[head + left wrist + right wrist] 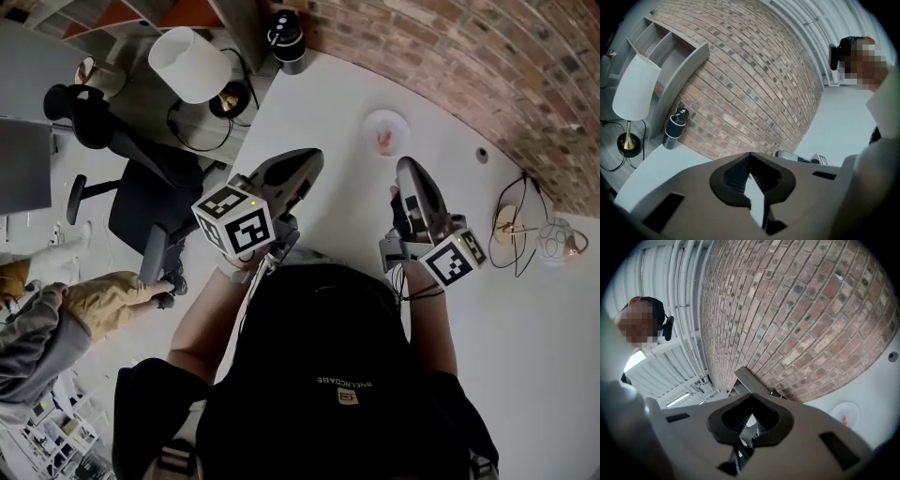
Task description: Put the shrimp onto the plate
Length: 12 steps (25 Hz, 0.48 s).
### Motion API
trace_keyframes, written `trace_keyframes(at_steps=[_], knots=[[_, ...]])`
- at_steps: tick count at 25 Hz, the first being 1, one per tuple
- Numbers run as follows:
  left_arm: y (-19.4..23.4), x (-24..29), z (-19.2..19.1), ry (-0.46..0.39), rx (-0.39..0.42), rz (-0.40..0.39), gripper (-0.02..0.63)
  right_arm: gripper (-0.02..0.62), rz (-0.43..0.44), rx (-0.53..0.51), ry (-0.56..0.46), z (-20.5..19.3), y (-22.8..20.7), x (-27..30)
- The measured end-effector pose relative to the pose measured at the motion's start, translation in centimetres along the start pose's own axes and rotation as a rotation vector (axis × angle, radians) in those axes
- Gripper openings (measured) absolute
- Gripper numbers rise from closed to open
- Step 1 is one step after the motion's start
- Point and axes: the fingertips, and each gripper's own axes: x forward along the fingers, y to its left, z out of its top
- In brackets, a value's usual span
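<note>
White table [525, 356] sitting against brick wall [450, 56]. Left gripper [312, 161] and right gripper [409, 169] hovering, jaws closed, empty. Shrimp [383, 141] apparently already lying on plate [399, 118], well ahead. Probably light, soft, slippery; pinching mid-body gently.

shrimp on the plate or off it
On the plate: the orange shrimp lies inside the rim of the white plate, seen in both the head view and the right gripper view.

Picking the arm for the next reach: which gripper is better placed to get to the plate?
Right, likely. The right gripper hangs nearer the plate, which its own view shows; the left gripper does not see it. Both are shut, empty.
</note>
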Motion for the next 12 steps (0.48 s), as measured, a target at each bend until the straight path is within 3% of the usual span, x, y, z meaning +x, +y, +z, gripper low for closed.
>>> trace_keyframes(at_steps=[12], knots=[[-2.0,-3.1,2.1,-0.107,-0.013,0.009,0.005,0.002,0.103,-0.031,0.051,-0.2,3.2,1.3]])
